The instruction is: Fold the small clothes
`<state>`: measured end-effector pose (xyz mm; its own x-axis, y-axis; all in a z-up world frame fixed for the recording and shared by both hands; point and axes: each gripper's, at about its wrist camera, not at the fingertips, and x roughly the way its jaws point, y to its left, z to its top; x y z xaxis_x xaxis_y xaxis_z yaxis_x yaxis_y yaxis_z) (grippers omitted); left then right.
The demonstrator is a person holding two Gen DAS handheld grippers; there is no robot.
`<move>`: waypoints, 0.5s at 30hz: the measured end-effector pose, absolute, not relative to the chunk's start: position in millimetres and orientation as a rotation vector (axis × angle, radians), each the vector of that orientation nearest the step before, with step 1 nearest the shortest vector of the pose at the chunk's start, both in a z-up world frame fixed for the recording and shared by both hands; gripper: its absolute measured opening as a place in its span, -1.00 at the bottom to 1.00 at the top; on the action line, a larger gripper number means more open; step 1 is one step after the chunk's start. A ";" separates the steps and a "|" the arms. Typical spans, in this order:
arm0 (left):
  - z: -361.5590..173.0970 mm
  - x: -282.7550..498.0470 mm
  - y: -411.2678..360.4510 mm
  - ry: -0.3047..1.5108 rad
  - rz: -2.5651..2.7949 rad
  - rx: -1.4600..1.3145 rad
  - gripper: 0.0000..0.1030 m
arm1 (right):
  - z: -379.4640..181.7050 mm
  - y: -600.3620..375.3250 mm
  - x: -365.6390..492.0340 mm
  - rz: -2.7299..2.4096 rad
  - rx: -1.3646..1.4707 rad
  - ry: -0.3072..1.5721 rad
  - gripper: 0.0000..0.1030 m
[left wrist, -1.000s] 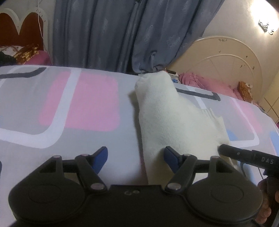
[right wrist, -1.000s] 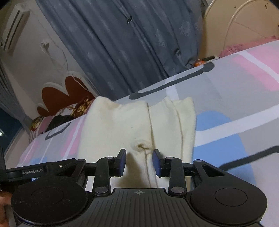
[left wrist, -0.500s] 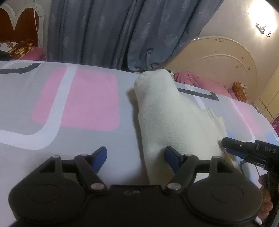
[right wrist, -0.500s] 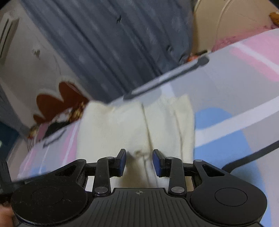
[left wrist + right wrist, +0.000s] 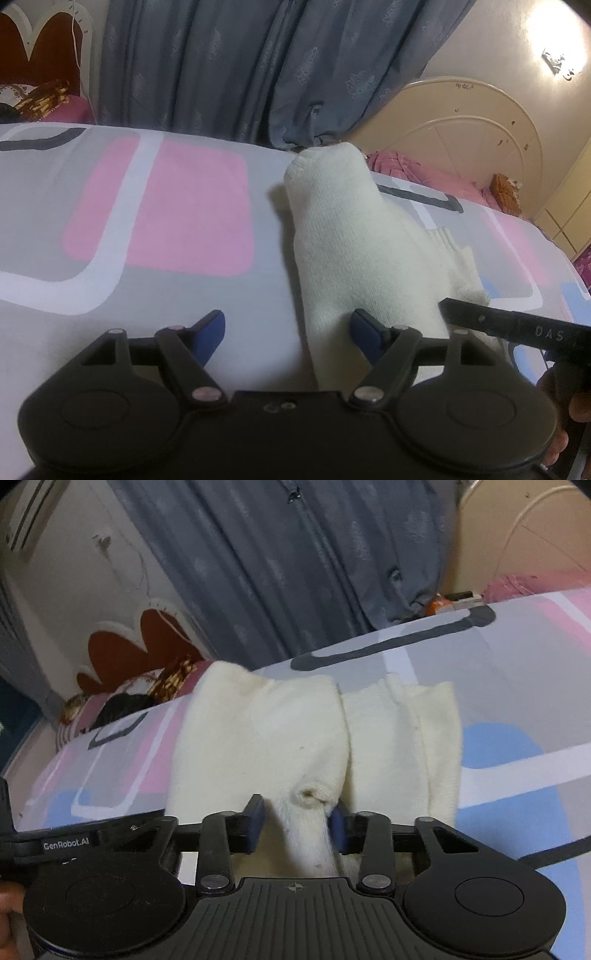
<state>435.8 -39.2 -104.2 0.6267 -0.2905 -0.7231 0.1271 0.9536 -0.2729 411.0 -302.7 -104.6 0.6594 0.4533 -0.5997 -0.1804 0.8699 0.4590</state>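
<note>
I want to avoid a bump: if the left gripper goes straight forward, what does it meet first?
Probably the left gripper first meets the edge of the cream knitted garment on the patterned bedsheet; depth is unclear.

The near end of the cream knitted garment (image 5: 343,240) is hidden behind the black left gripper (image 5: 288,326) body at lower centre. In the right wrist view, the orange item (image 5: 437,603) at upper right is too small to identify.
</note>
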 end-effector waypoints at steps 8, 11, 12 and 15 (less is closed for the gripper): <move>-91.8 435.4 -53.2 0.828 -0.248 -0.173 0.22 | -78.2 -287.6 379.1 0.341 0.156 0.613 -0.75; -86.9 435.8 -68.8 0.820 -0.292 -0.155 0.23 | -66.9 -300.5 359.7 0.293 0.142 0.559 -0.75; -86.8 436.0 -76.7 0.818 -0.291 -0.122 0.29 | -65.9 -305.3 354.8 0.288 0.142 0.553 -0.75; -96.8 441.0 -98.5 0.851 -0.287 -0.039 0.31 | -87.4 -320.6 354.8 0.245 0.168 0.612 -0.75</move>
